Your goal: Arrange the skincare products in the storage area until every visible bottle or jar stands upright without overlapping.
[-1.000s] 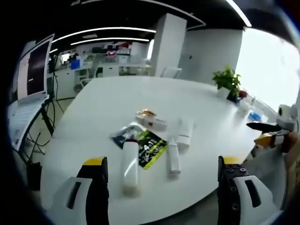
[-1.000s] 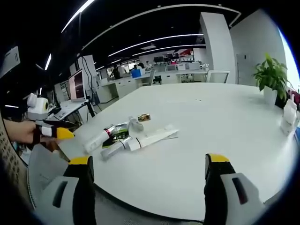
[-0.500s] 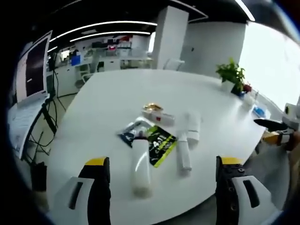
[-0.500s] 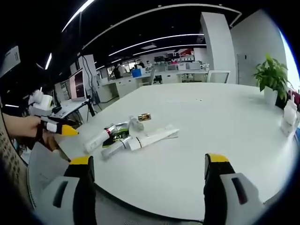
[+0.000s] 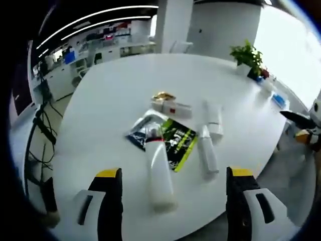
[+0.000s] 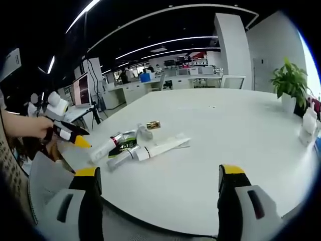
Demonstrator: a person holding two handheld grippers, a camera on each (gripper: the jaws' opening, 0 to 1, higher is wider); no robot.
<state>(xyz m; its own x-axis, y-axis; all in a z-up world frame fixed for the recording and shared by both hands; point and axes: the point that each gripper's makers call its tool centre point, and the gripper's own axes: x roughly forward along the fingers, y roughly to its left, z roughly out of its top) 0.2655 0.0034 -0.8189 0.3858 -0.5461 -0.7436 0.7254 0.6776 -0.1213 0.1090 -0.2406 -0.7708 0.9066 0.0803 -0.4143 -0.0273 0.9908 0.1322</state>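
Skincare products lay scattered flat on a white table (image 5: pixel 100 100), none upright.
Left gripper (image 5: pixel 170 201) hung above the near table edge with its 2 jaws spread wide and nothing between them; just beyond it lay a long white bottle (image 5: pixel 159 173) with its far end on a green-and-black sachet (image 5: pixel 176 142), a white tube (image 5: pixel 208 158) to the right of that sachet, another white tube (image 5: pixel 214 119) farther right, a small white box (image 5: pixel 175 108) and a gold-topped item (image 5: pixel 163 96) beyond. Right gripper (image 6: pixel 156 201) hovered at the near edge on the other side, jaws also wide apart and empty, well apart from the same cluster (image 6: pixel 131 146), which lay toward the left. A potted plant (image 6: pixel 290 83) stood at the far right of the table.
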